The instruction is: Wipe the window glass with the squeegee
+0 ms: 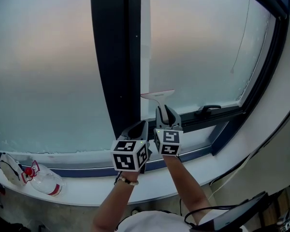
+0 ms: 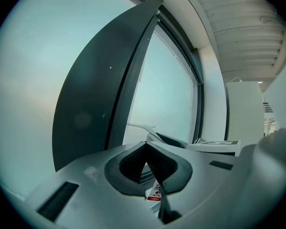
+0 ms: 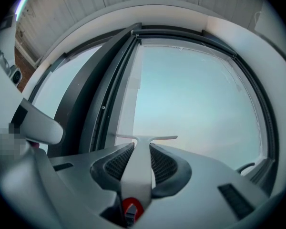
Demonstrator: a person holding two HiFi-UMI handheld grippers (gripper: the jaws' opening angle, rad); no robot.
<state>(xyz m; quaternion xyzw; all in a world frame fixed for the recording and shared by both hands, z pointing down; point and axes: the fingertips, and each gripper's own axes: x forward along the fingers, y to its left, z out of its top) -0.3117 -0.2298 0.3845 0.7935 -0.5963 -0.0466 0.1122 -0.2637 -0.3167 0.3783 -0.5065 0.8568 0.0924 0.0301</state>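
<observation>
The left gripper [image 1: 137, 126] hangs nearest, above the sill, its jaws pressed together on nothing. Just beside it, the right gripper [image 1: 165, 112] pinches the handle of the white plastic T-shaped squeegee [image 1: 157, 95]. The blade sits low on the frosted right window pane [image 1: 198, 47], next to the dark vertical frame bar [image 1: 113, 57]. The glass looks evenly misty with no clear wiped swath, so most of the wiping seems left.

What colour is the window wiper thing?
The T-shaped plastic squeegee is white, clearest in the right gripper view.
</observation>
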